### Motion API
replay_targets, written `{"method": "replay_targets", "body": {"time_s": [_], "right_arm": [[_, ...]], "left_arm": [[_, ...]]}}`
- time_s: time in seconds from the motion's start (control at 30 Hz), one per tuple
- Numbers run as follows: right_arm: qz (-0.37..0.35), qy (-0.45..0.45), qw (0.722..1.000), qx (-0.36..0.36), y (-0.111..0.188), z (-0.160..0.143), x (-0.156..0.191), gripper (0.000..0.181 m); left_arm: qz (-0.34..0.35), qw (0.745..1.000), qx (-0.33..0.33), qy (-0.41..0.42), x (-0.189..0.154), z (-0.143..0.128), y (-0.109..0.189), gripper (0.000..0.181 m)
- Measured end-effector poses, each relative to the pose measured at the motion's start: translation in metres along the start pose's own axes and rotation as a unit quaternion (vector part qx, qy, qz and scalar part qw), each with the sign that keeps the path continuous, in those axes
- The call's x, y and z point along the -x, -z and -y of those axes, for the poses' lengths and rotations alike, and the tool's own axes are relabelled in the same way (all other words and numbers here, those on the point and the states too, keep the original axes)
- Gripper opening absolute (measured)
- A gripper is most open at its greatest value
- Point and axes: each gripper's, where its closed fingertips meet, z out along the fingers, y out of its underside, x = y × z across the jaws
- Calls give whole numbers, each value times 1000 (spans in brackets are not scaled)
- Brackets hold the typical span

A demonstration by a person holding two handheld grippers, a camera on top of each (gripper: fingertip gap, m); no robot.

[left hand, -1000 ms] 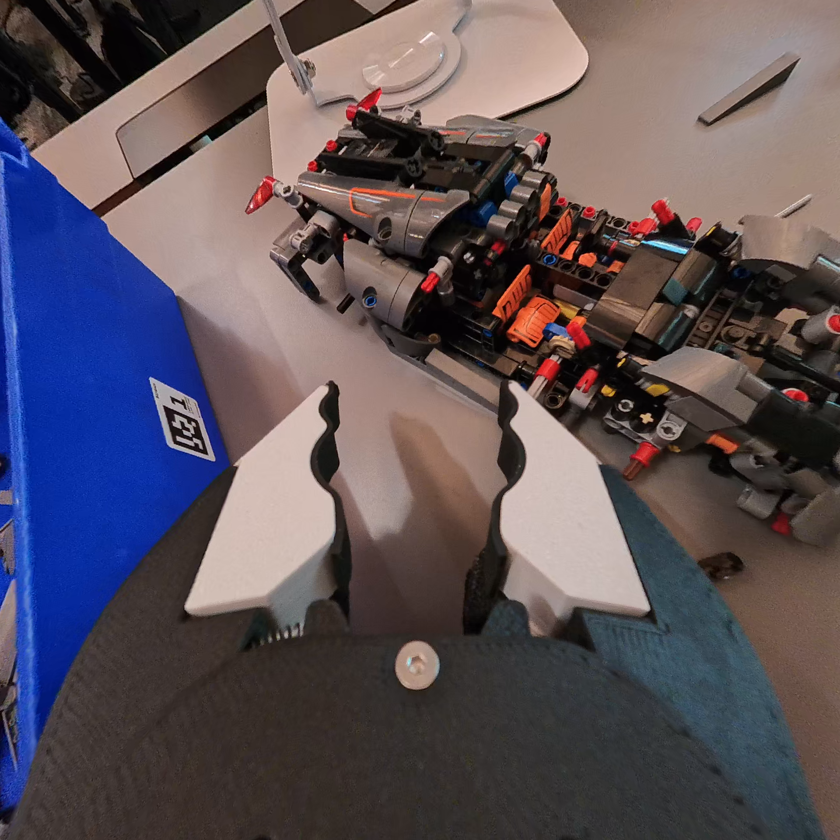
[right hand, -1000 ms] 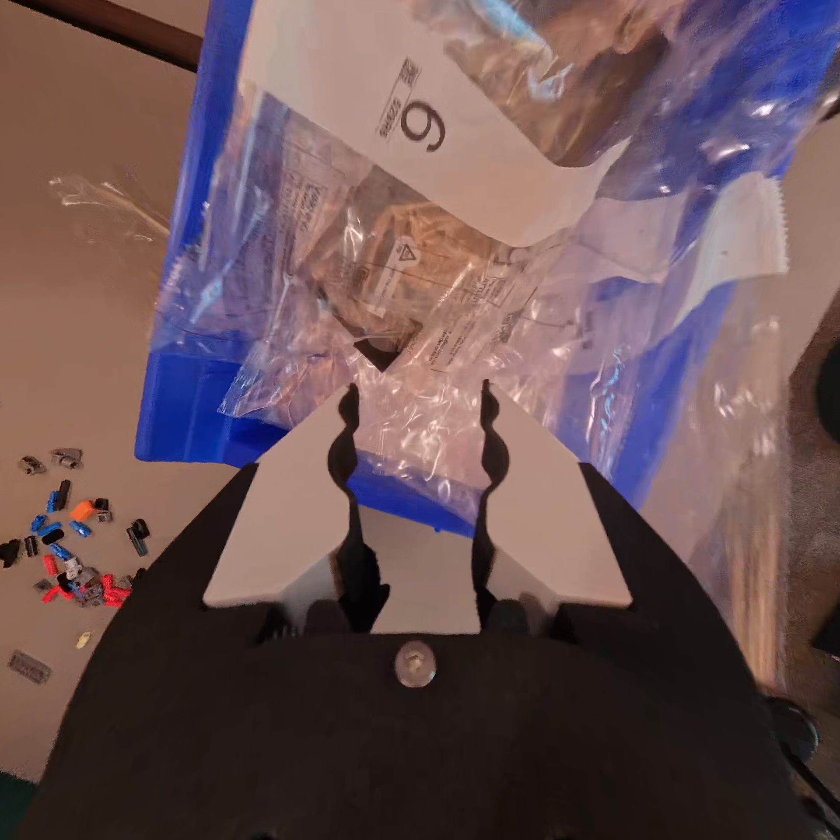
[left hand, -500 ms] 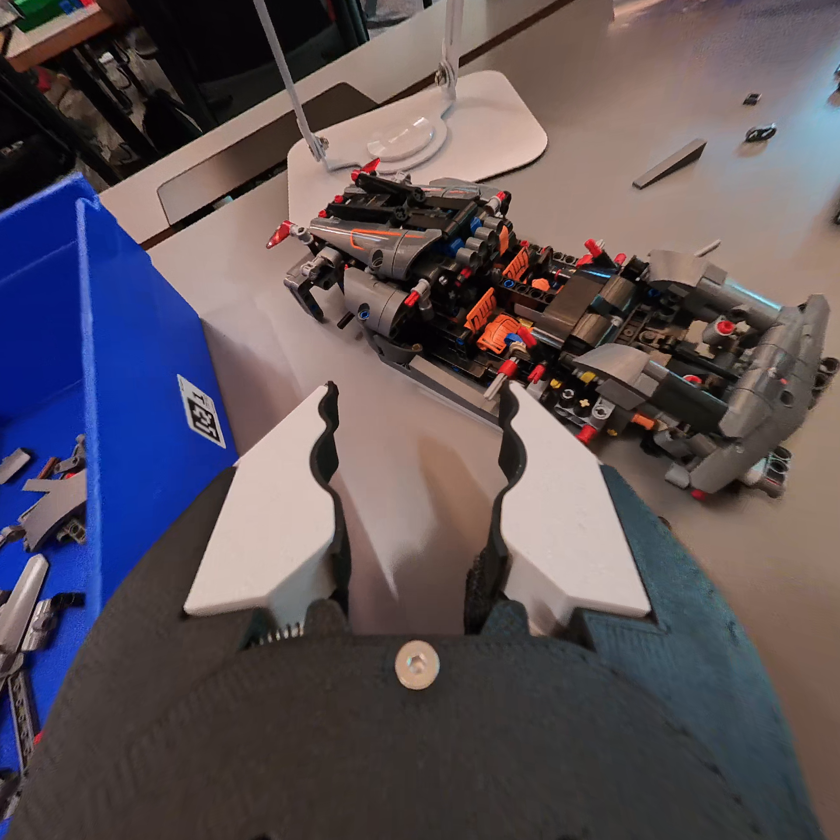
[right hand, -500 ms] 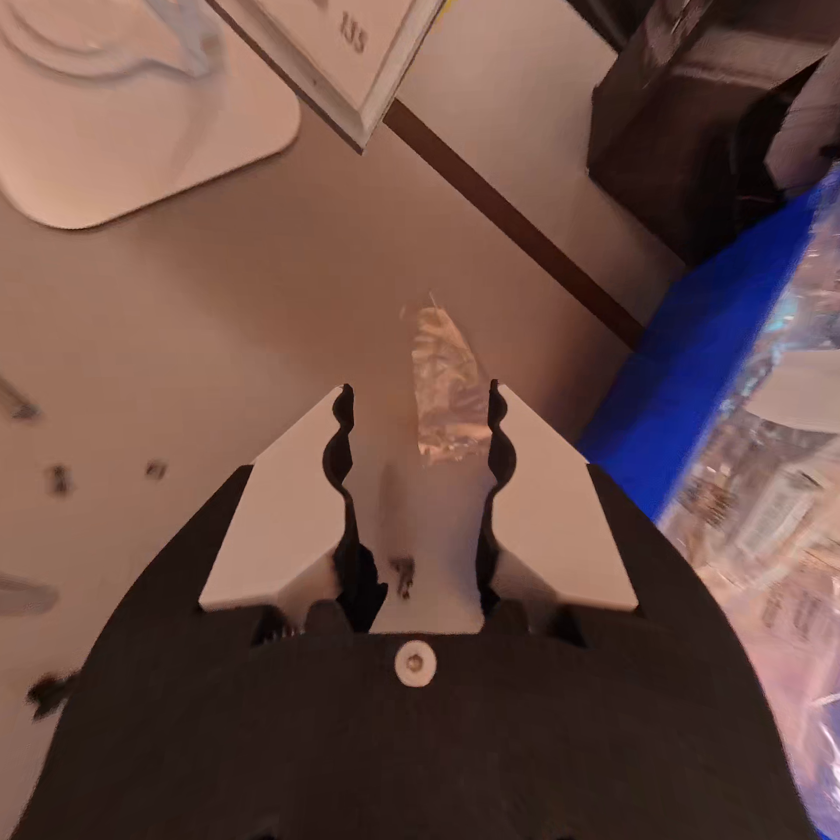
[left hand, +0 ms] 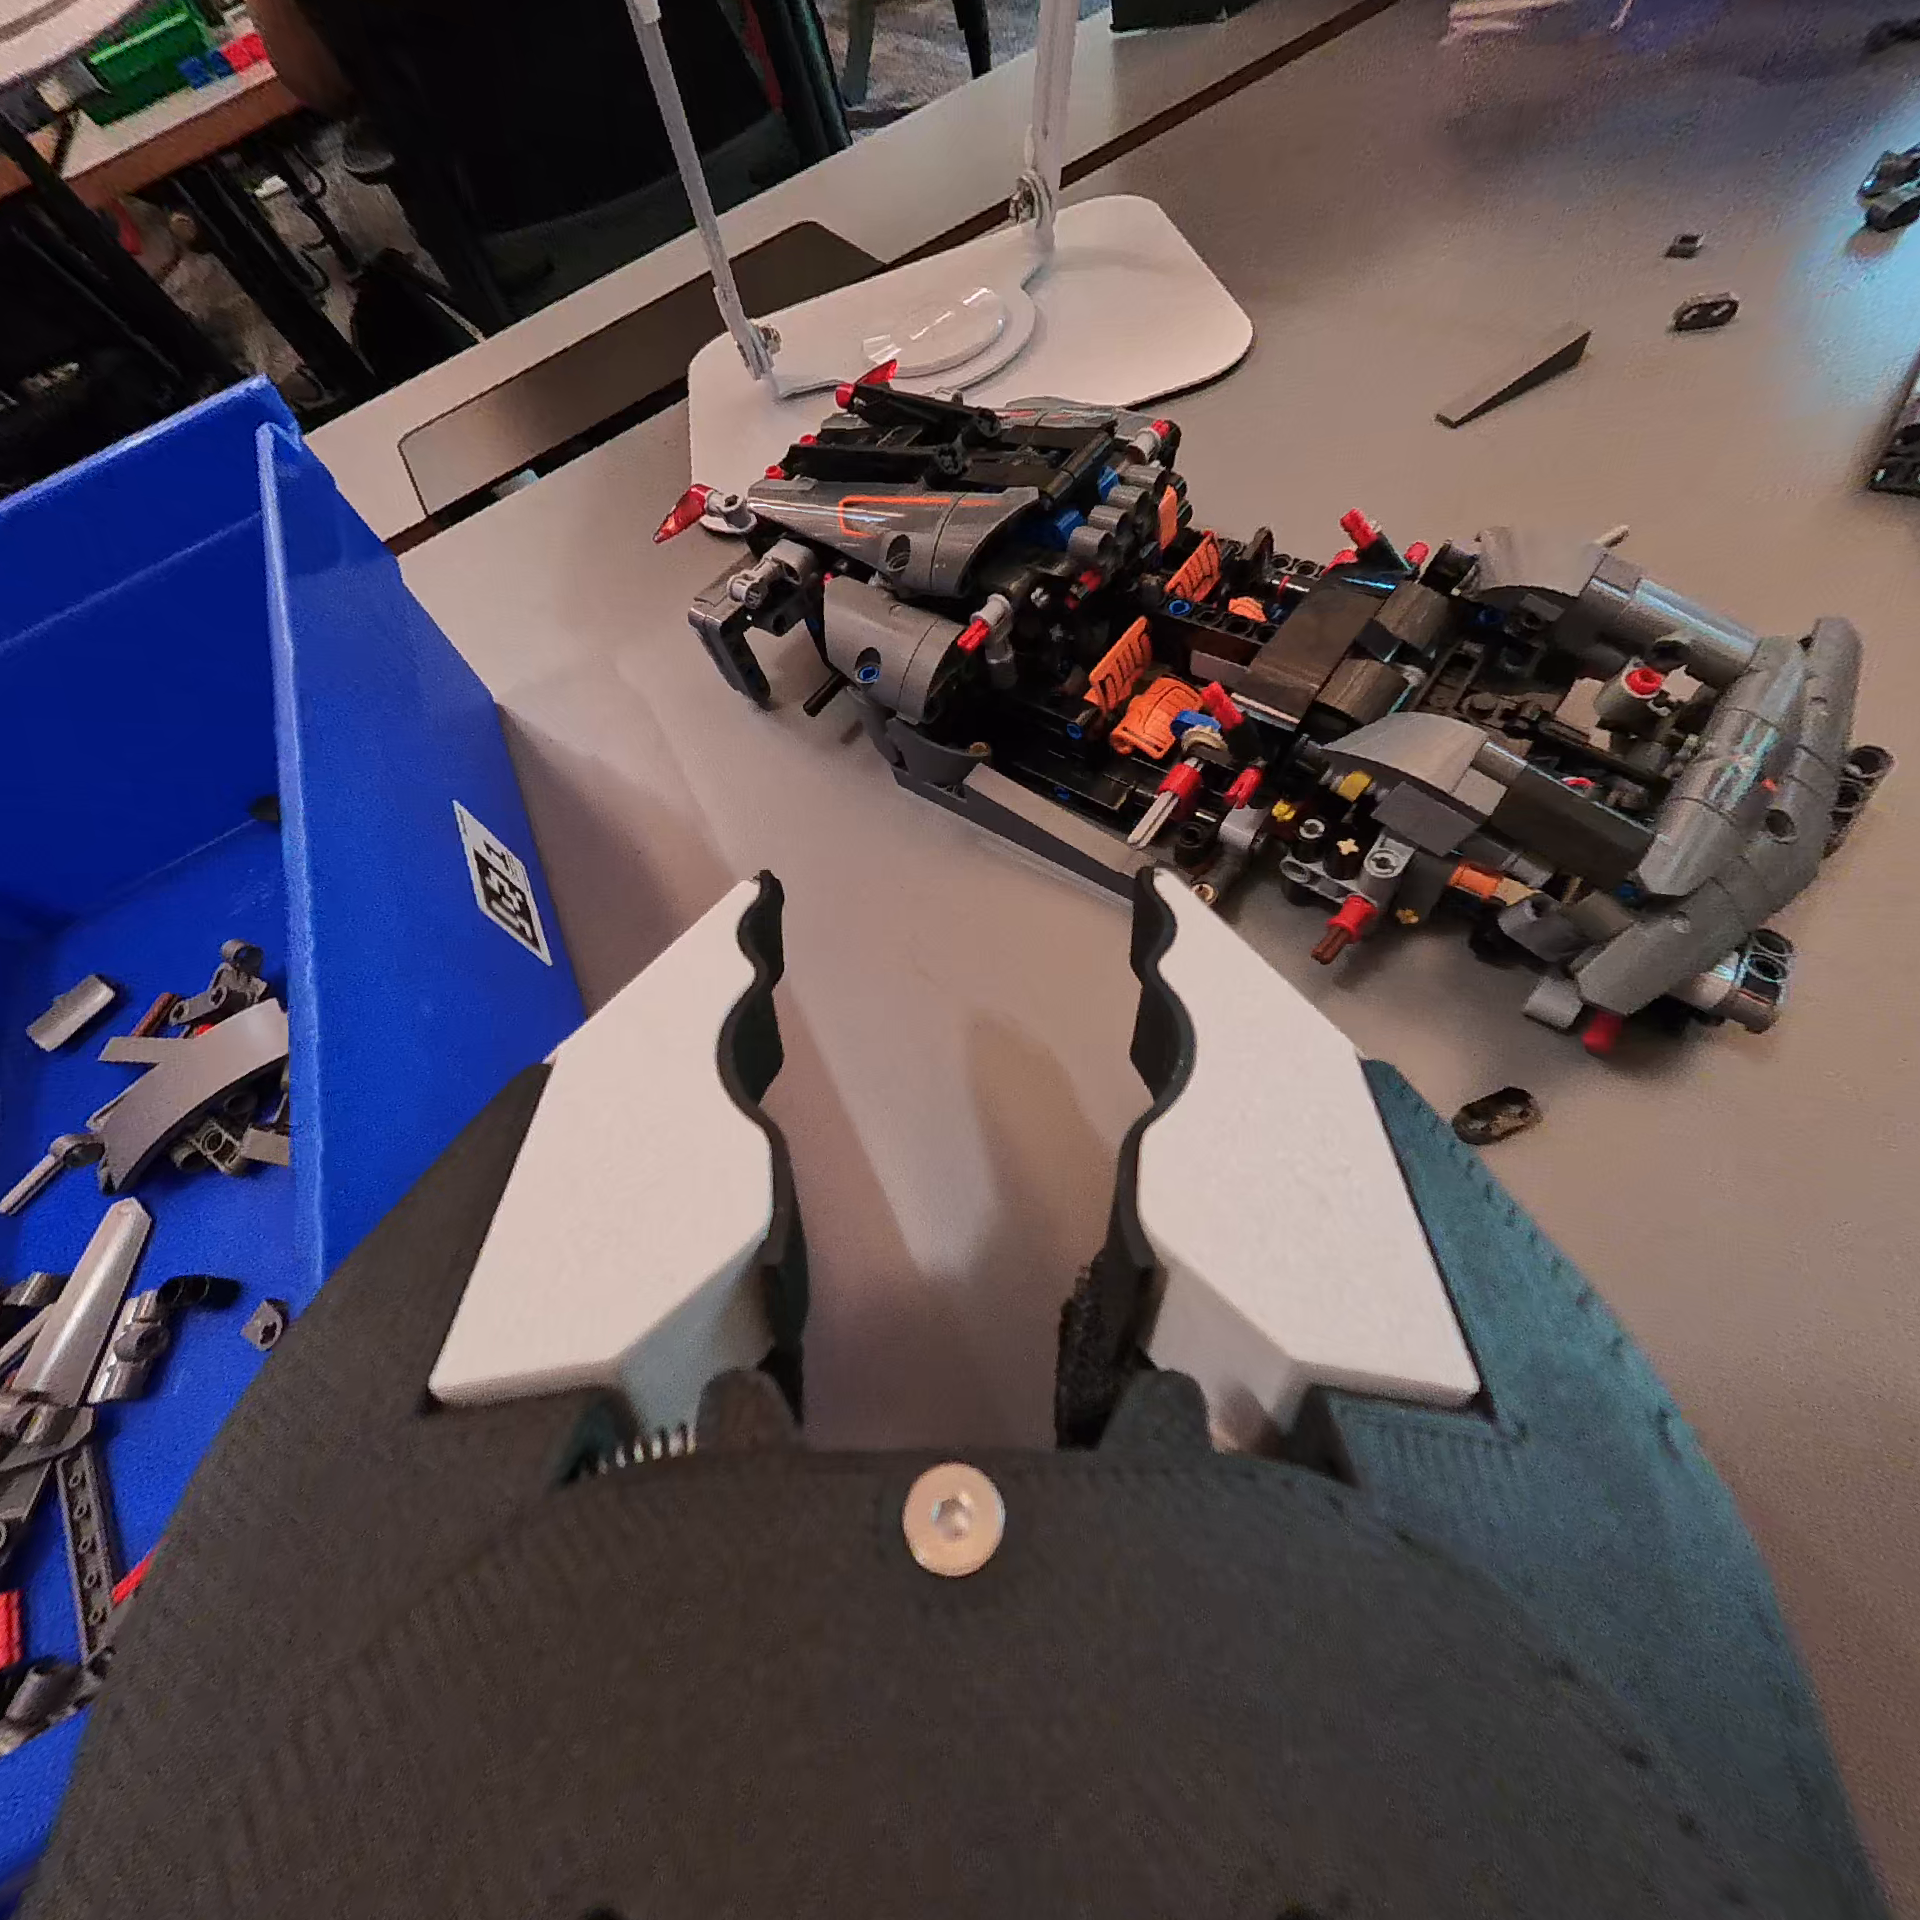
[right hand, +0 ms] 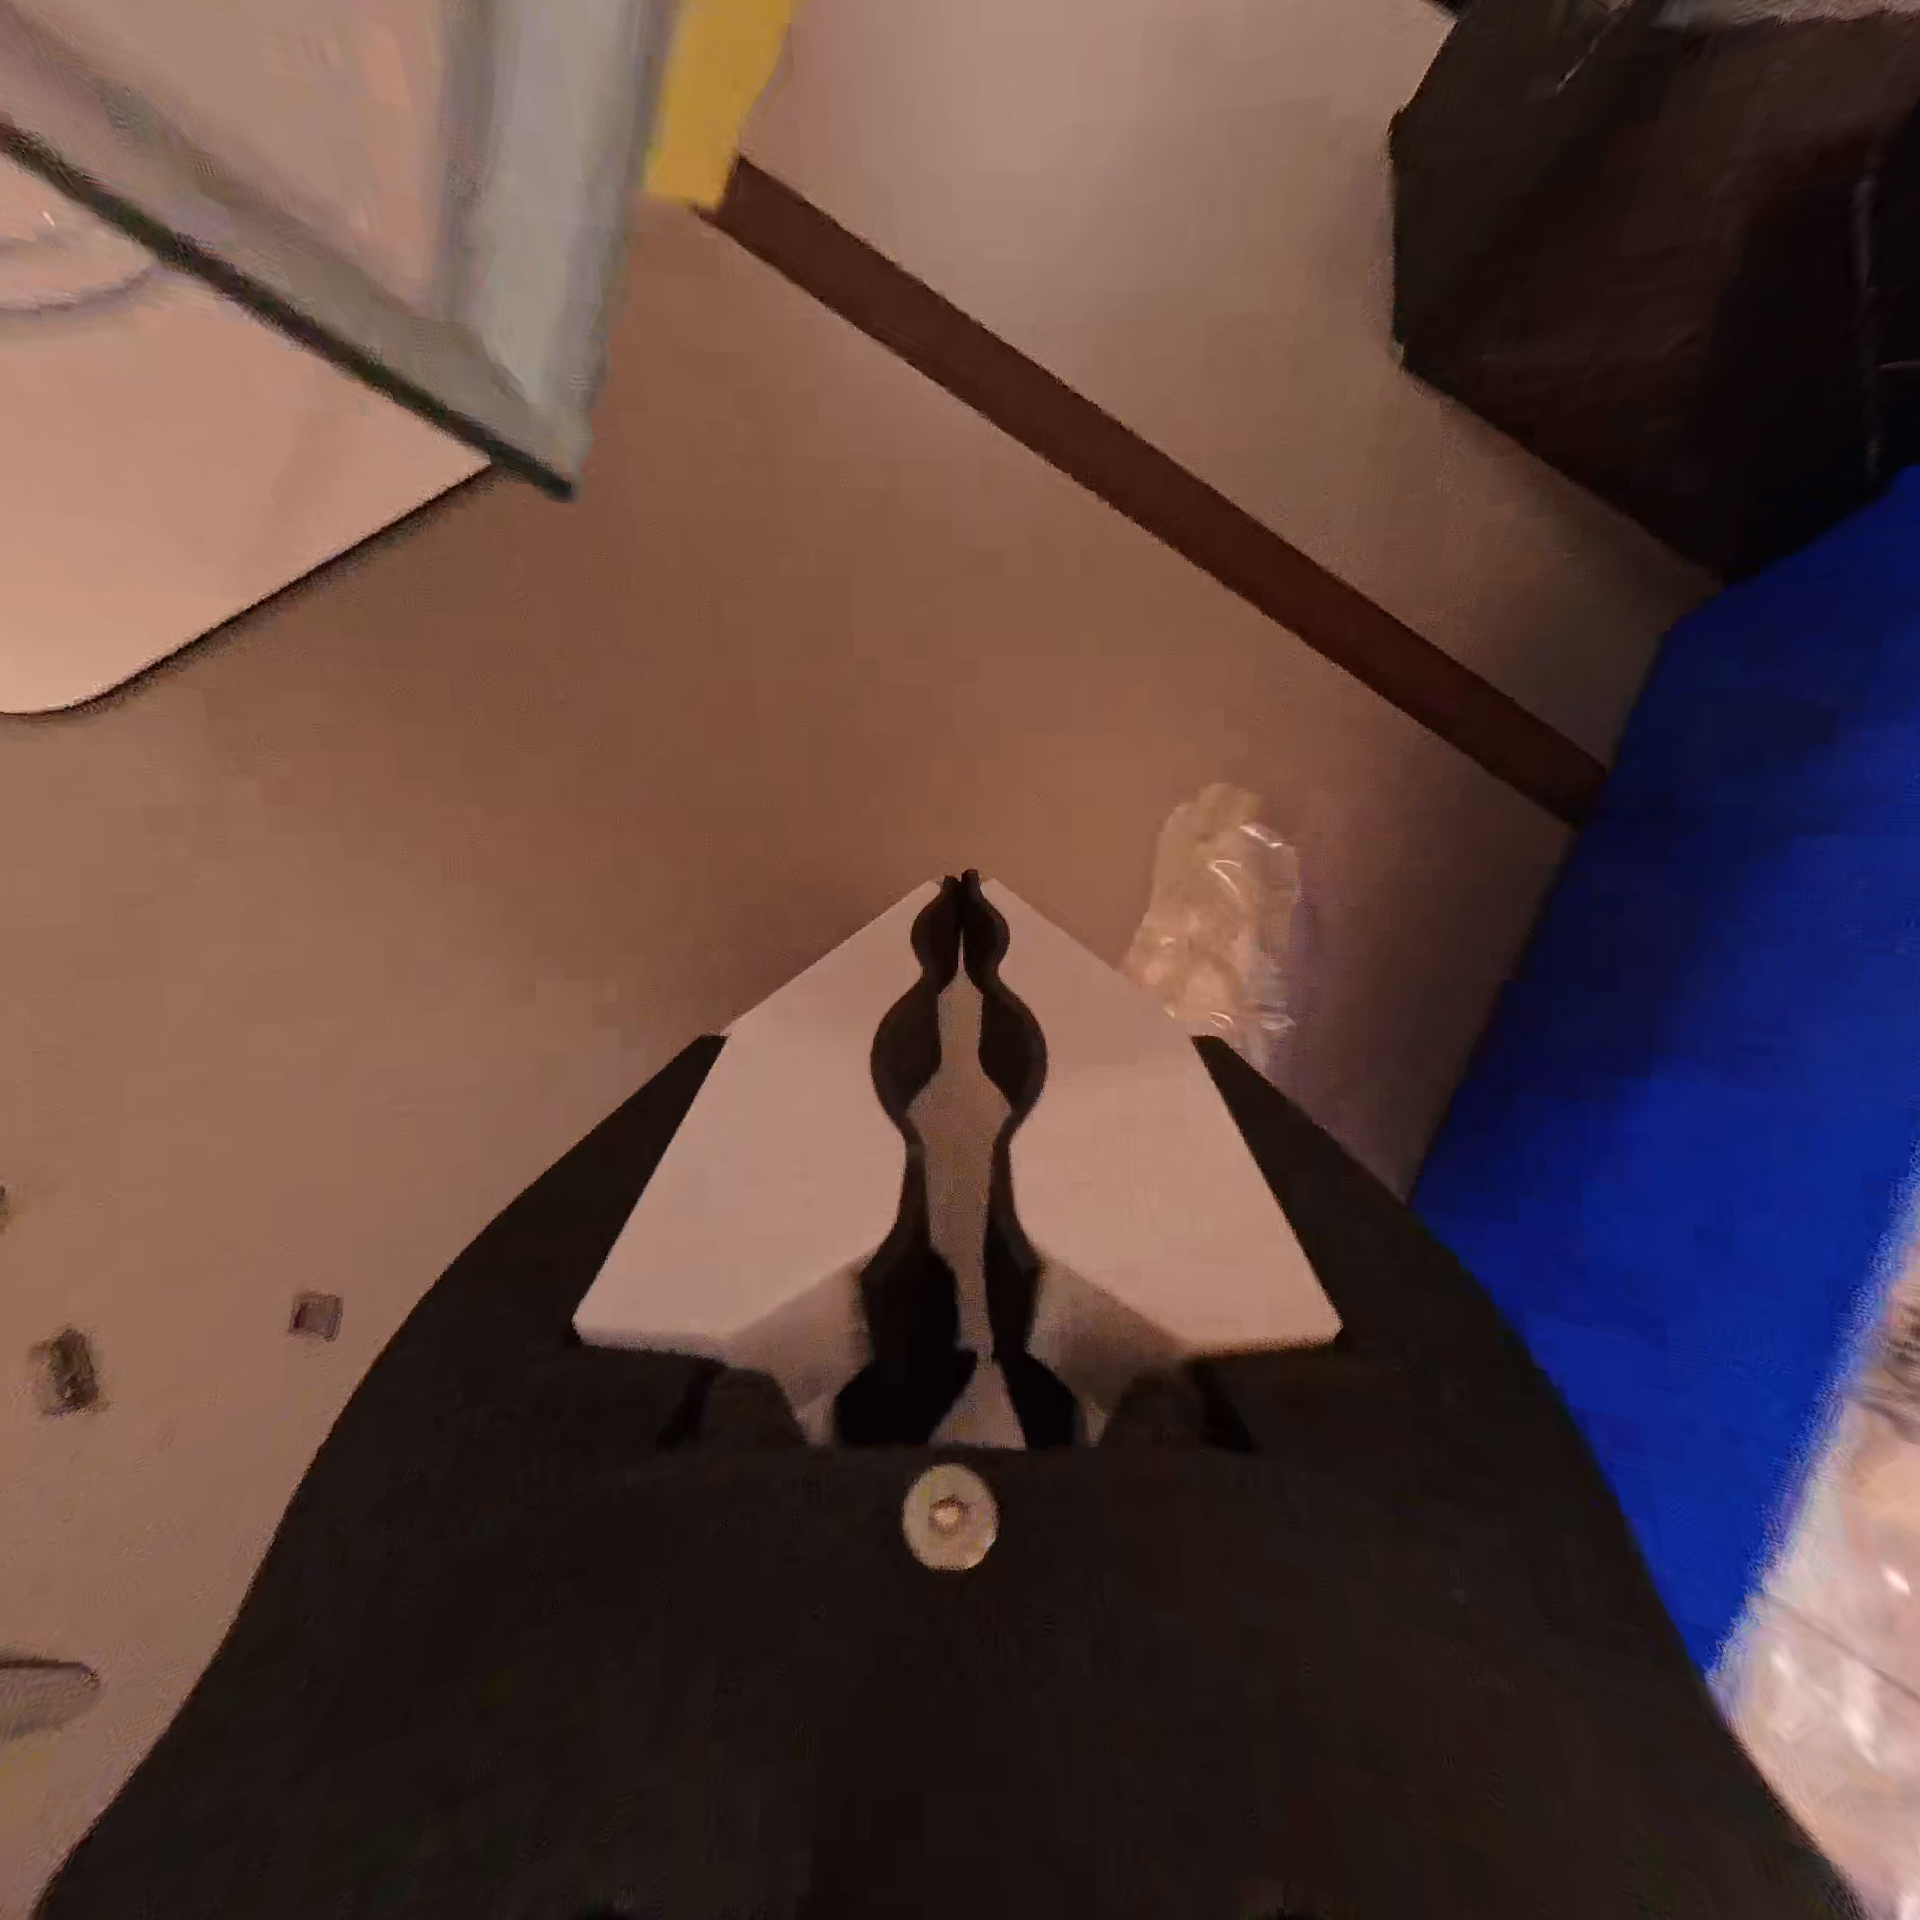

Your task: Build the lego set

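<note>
A partly built grey, black and orange lego car (left hand: pixel 1278 727) lies on the grey table, ahead and to the right of my left gripper (left hand: pixel 956 894). The left gripper is open and empty, held above the table between the car and a blue bin (left hand: pixel 343 790). The bin holds several loose grey and black lego parts (left hand: pixel 166 1101). My right gripper (right hand: pixel 961 883) is shut with nothing between its tips, above bare table. A scrap of clear plastic (right hand: pixel 1216 914) lies just to its right.
A white stand base (left hand: pixel 1039 312) with two thin rods sits behind the car. A grey wedge piece (left hand: pixel 1517 374) and small dark parts (left hand: pixel 1496 1112) lie on the table. In the right wrist view, a second blue bin (right hand: pixel 1704 1039) with plastic bags stands at the right, and small pieces (right hand: pixel 68 1371) at the left. My right fingertips sit around 45 centimeters from my left ones.
The right gripper swung left off the bag-filled blue bin to bare table and closed from open to shut. The left gripper pulled back and up, so more of the car and bin shows.
</note>
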Motion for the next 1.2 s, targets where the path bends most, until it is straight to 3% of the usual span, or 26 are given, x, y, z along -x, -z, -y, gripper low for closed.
{"method": "replay_targets", "body": {"time_s": [0.07,0.1,0.13,0.17,0.3,0.37,0.47,0.53,0.6,0.73,0.83,0.93,1.07,1.2], "right_arm": [[-17,-15,999,-49,30,15,-10,0],[-25,-31,997,-68,42,19,-16,18],[-40,-53,996,-67,47,17,-24,57],[-43,-71,996,-43,45,9,-28,79],[-78,-77,994,23,11,-26,-25,81],[-118,-86,988,45,-6,-41,-35,80],[-100,-136,985,40,-17,-44,-35,70],[-55,-159,986,17,-23,-39,-30,27],[-53,-176,983,-6,-25,-38,-38,0],[-24,-155,988,-15,-14,-30,-21,0],[-23,-135,989,-58,19,-6,-17,0],[-42,-100,988,-109,71,29,-23,0],[-136,-93,976,-143,141,54,-96,0],[-158,-162,971,-77,125,16,-185,0]], "left_arm": [[-2,1000,-2,-2,-1,0,-1,65],[-4,1000,-3,0,-2,-1,-2,65],[-5,1000,-5,1,-3,-1,-2,65],[-7,1000,-7,3,-4,-2,-4,65],[-12,1000,-13,7,-7,-3,-8,65],[-11,1000,-17,6,-7,-3,-8,65],[-9,1000,-22,6,-6,-3,-5,64],[-10,1000,-27,8,-5,-2,-4,63],[-12,999,-30,9,-5,-1,-3,63],[-11,999,-35,7,-5,-1,-2,62],[-11,999,-36,5,-4,0,-2,61],[-9,999,-38,1,-4,0,-2,61],[-4,999,-41,-1,-4,1,-1,61],[-3,999,-45,-6,-5,2,0,61]]}}
